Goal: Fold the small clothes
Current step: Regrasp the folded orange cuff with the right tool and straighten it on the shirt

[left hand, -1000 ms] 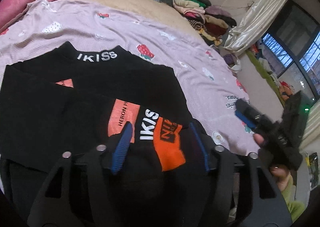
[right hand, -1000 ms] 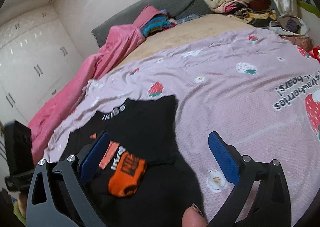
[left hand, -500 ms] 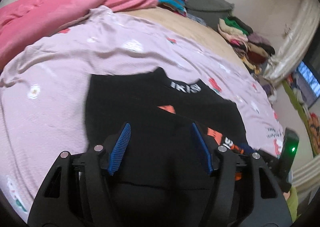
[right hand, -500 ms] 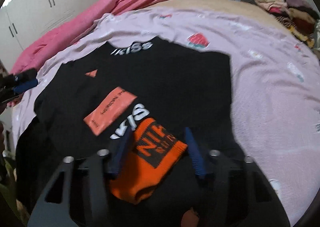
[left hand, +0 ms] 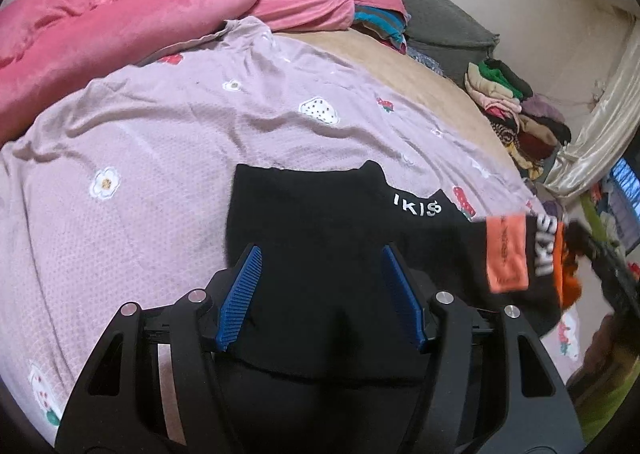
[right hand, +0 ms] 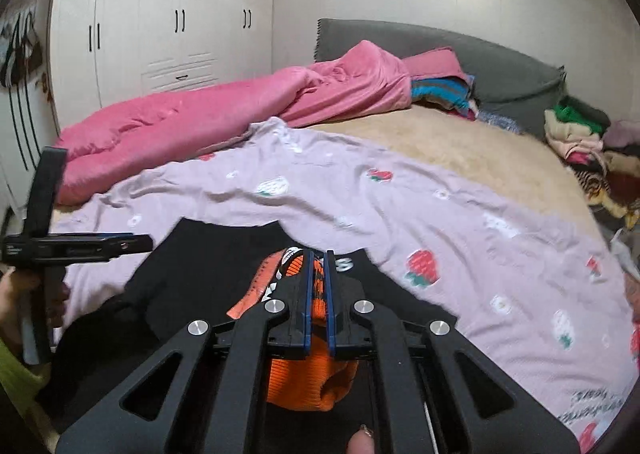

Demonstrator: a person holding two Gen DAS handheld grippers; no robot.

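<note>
A black sweater [left hand: 320,222] with white "IKISS" lettering lies on the lilac strawberry blanket [left hand: 140,158]. Its sleeve ends in an orange cuff [right hand: 308,374] with a salmon label [left hand: 506,254]. My right gripper [right hand: 318,258] is shut on that orange cuff and holds it lifted over the sweater body. In the left wrist view the cuff [left hand: 564,262] hangs at the right with the right gripper [left hand: 600,254] blurred behind it. My left gripper [left hand: 320,254] is open, its blue pads hovering over the sweater's lower left part. It shows side-on in the right wrist view [right hand: 132,244].
A pink duvet [right hand: 224,122] lies along the far left of the bed. A grey headboard cushion [right hand: 460,62] is at the back. Stacks of folded clothes [left hand: 516,114] sit at the far right. White wardrobes [right hand: 160,26] stand left. A curtain [left hand: 592,126] hangs right.
My right gripper closed on the orange cuff and lifted the sleeve up and to the right. My left gripper moved left over the sweater body and stayed open.
</note>
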